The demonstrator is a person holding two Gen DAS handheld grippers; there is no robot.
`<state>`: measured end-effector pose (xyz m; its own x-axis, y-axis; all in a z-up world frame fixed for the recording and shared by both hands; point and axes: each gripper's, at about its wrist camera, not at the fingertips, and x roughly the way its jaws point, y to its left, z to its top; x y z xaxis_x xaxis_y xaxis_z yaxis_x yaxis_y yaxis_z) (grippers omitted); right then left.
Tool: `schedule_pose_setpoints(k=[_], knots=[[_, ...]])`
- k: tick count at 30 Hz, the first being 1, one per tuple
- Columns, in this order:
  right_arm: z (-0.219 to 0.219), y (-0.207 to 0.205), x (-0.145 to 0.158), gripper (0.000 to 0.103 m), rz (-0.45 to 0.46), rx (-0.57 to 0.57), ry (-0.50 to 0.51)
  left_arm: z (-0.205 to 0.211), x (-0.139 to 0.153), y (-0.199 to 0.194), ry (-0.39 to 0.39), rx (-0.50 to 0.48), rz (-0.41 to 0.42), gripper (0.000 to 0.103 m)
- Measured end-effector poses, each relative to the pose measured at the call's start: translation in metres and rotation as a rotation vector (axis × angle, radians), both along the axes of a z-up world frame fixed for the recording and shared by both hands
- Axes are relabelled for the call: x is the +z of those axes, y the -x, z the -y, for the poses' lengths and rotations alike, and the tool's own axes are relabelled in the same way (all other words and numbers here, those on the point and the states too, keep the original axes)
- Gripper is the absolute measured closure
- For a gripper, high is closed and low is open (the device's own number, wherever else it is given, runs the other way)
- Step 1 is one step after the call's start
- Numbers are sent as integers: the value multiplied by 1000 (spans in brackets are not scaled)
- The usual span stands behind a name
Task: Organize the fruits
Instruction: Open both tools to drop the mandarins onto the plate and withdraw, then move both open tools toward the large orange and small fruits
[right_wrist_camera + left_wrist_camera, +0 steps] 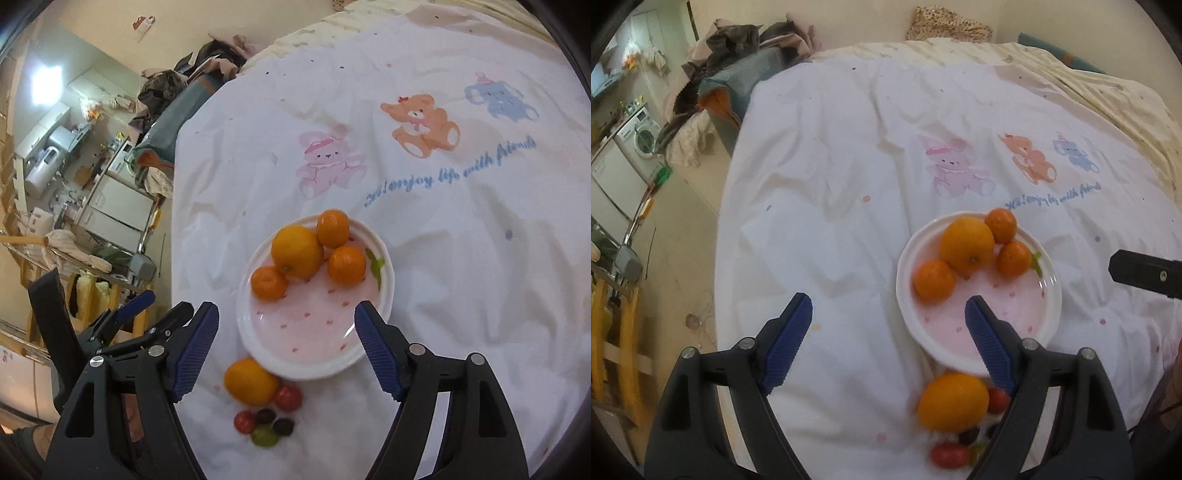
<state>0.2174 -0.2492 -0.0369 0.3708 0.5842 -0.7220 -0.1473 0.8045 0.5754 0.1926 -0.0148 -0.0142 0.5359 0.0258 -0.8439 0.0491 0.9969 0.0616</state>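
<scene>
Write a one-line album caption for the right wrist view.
Open right gripper above a plate of four oranges; another orange and small fruits wait on the sheet.

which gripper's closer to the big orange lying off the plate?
Left, as far as the views show. The left gripper hangs open right over the loose orange, which lies by its right finger. The right gripper, also open, sits over the plate, farther off.

Your left tongs (888,334) arm covers part of the small fruits (964,443) below the plate (1052,295); they're blurred, kinds unclear. Right tongs (1145,275) cut off at frame edge. Kitchen clutter (74,166) too small to identify.
</scene>
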Motion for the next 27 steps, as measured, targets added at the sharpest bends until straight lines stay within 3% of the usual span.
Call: schedule_pose_setpoints(k=[8, 13, 18, 27], knots=[[14, 39, -6, 24, -38, -46, 6, -9, 1, 39, 12, 19, 9, 21], [16, 59, -8, 24, -47, -51, 14, -18, -6, 55, 60, 54, -17, 21], [15, 75, -15, 24, -78, -61, 14, -19, -12, 61, 117, 80, -47, 21], [14, 86, -32, 24, -120, -135, 65, -20, -11, 60, 128, 86, -43, 21]])
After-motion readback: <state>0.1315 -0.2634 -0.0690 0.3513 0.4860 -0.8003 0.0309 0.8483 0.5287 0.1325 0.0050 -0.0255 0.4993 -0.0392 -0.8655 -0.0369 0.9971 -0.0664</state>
